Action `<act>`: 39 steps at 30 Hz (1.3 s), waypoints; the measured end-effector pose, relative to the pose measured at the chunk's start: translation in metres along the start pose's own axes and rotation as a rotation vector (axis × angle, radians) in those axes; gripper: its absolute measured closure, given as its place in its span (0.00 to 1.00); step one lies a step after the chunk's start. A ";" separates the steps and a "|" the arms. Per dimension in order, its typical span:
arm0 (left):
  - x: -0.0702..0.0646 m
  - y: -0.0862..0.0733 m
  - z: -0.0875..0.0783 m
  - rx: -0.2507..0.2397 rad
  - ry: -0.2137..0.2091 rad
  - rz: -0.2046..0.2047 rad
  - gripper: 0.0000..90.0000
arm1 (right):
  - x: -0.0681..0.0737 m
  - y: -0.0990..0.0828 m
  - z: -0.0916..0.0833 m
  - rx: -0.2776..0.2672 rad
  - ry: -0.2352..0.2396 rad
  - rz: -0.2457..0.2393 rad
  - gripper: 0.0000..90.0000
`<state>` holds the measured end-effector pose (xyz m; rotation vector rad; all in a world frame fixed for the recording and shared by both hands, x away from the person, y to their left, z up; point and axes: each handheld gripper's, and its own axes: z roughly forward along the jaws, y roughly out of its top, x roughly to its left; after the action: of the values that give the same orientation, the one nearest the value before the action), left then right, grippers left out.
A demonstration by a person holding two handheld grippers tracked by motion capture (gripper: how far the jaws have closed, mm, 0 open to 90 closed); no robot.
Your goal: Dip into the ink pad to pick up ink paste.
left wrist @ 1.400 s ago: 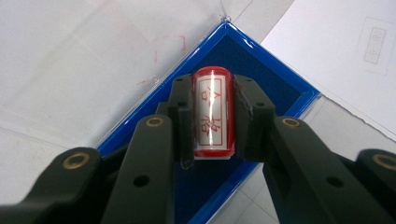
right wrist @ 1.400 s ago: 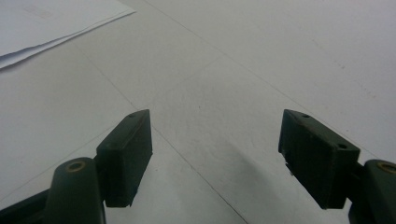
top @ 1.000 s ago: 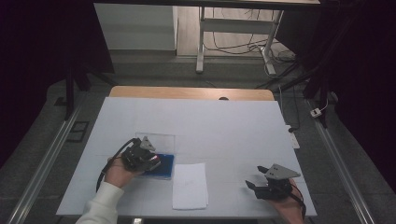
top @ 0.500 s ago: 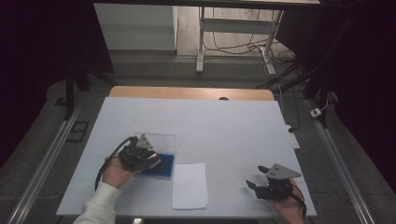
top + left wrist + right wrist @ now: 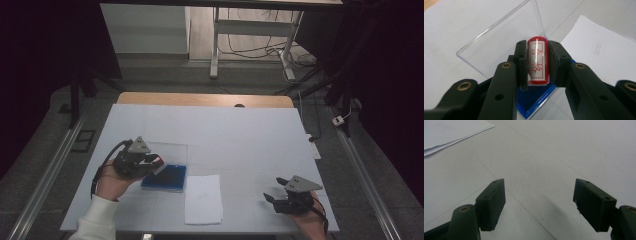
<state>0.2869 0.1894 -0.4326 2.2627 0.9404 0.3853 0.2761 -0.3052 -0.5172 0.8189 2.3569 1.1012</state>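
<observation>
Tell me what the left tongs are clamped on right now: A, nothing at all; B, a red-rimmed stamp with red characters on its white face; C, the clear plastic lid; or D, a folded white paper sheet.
B: in the left gripper view the left tongs are shut on the red-rimmed stamp, held above the blue ink pad tray.

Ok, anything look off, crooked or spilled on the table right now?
Nothing stands out. The left gripper is shut on the red stamp above the blue ink pad, whose clear lid lies open. The paper sheet lies flat, unmarked by ink. The right gripper rests open on bare table.
</observation>
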 end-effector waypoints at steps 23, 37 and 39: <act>0.006 -0.011 0.032 0.120 0.009 -0.003 0.78 | -0.001 0.000 0.000 0.003 -0.002 0.000 0.29; 0.008 -0.015 0.044 0.143 -0.008 -0.013 0.78 | -0.001 -0.001 0.001 0.006 0.001 -0.001 0.29; 0.008 -0.015 0.045 0.144 -0.011 -0.012 0.78 | -0.001 -0.001 0.001 0.006 0.001 -0.001 0.29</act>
<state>0.3065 0.1826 -0.4758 2.3848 1.0050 0.3086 0.2767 -0.3060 -0.5183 0.8191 2.3622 1.0940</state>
